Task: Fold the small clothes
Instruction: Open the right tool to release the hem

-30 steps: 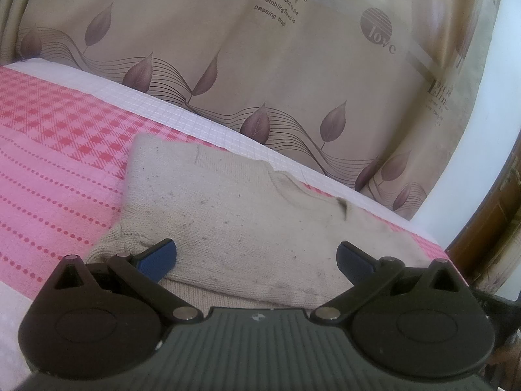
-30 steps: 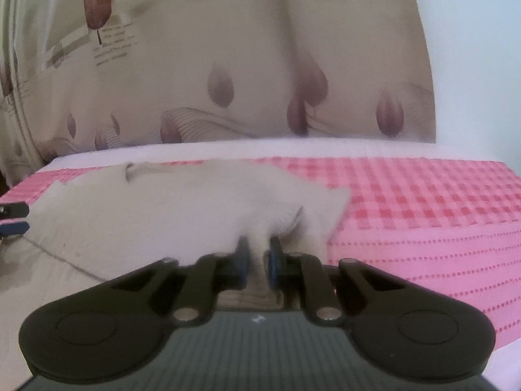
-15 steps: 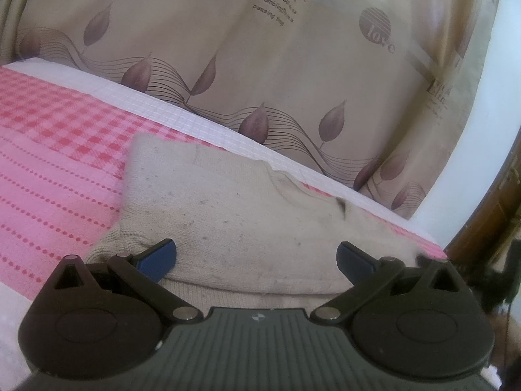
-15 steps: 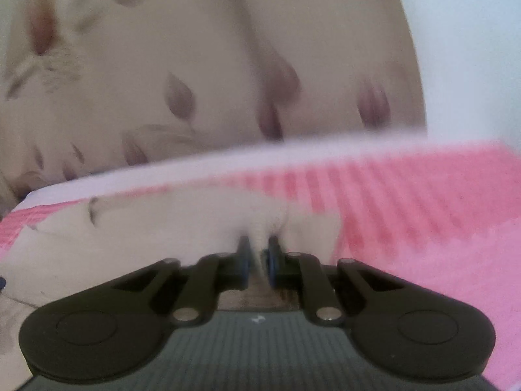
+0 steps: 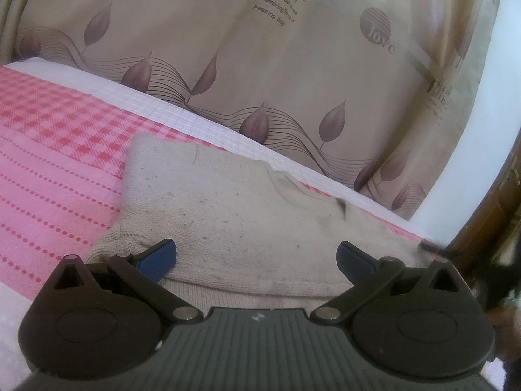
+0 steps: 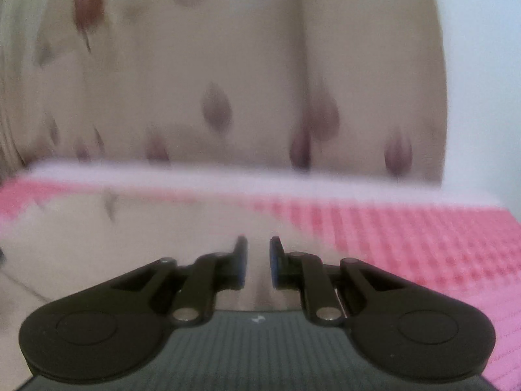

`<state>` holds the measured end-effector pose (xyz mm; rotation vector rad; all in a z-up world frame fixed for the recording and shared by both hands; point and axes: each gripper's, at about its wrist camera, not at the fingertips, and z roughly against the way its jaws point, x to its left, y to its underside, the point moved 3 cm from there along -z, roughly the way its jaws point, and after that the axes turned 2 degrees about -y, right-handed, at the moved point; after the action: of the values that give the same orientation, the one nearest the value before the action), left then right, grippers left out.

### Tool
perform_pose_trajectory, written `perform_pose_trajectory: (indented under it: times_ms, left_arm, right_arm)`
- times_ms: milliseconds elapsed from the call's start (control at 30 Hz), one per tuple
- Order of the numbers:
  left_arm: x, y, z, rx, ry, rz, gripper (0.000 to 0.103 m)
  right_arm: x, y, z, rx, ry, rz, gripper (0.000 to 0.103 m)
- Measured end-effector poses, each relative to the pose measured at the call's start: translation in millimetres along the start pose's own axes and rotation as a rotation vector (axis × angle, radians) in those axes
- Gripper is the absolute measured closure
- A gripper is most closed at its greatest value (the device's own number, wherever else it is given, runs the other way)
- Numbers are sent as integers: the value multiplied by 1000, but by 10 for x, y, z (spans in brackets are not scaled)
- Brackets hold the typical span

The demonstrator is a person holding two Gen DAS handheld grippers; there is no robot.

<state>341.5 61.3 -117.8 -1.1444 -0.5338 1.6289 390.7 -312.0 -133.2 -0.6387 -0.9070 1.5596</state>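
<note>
A small cream knit sweater (image 5: 234, 215) lies on the pink bed cover, its left side folded in over the body and its neckline toward the far edge. My left gripper (image 5: 257, 255) is wide open just above the sweater's near part, blue pads apart, holding nothing. In the blurred right wrist view the sweater (image 6: 136, 238) fills the left and middle. My right gripper (image 6: 258, 254) hovers over it with its fingers a narrow gap apart and no cloth between the tips.
The pink checked and dotted bed cover (image 5: 55, 176) spreads to the left, and to the right in the right wrist view (image 6: 407, 247). A white mattress edge (image 5: 182, 114) and a beige leaf-print curtain (image 5: 260, 65) run behind. Dark wood furniture (image 5: 498, 202) stands at the far right.
My right gripper was shut on a fold of the sweater; it has parted slightly, let the fold go, and swung, blurring its view. My left gripper has stayed open and still.
</note>
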Motion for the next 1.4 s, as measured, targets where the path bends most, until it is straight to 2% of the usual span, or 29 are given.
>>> perform_pose_trajectory:
  times_ms: [33,67,133,267,333,367,400,433,467,500,533,567,633,700,867,1000,1200,1400]
  left_arm:
    - [0,1,0,0,0,-1,0]
    - [0,1,-1,1,-1,-1,0]
    - [-5,0,-3,3,-3,-4,0]
    - [-15,-3,-7,6,-7,-11,0]
    - [-3,-6,-5,7,-2,-8,0]
    - [0,-5,1,7,-1,-8,0]
    - [-4,-5,0,9,-3,-14,0]
    - [-29,-6,12,17,-15,-33,0]
    - [-68,-9,27,27,-35,-59,0]
    - [-116,3,78,33,-65,-92,0]
    - [-164,26,142,33,-83,-118,0]
    - [-219,62,237,31,-93,-147,0]
    - [-305,120,417,19,-103,-183,0]
    - [-408,161,597,12,-117,-217,0]
    - [-648,239,995,-29,-149,-314,0]
    - [-761,330,1198,-44,-166,-362,0]
    - [-845,459,1419,-55,-197,-427,0]
    - [-888,500,1626,-84,-221,-464,0]
  right_arm:
    - [-59,54,-91,48,19,-34,90]
    - [-141,100,-105,25,-19,-103,90]
    - [-230,84,-114,41,-60,-169,90]
    - [-346,151,-59,22,-93,-214,90]
    - [-313,164,89,13,-67,-214,88]
    - [-272,177,272,-18,-50,-228,85]
    - [-198,176,463,-53,-70,-239,82]
    - [-136,225,706,-89,-125,-249,71]
    - [-72,293,928,-110,-176,-252,49]
    - [-1,384,1169,-128,-206,-246,36]
    - [59,476,1383,-147,-221,-237,15]
    - [121,605,1647,-176,-240,-229,11]
    - [197,840,2063,-204,-253,-223,11]
    - [251,1084,2403,-202,-222,-221,11]
    - [351,1538,2870,-226,-150,-244,8]
    - [407,1783,2861,-192,-145,-267,7]
    - [467,1960,2889,-172,-122,-274,7]
    - [485,2115,2927,-153,-137,-315,7]
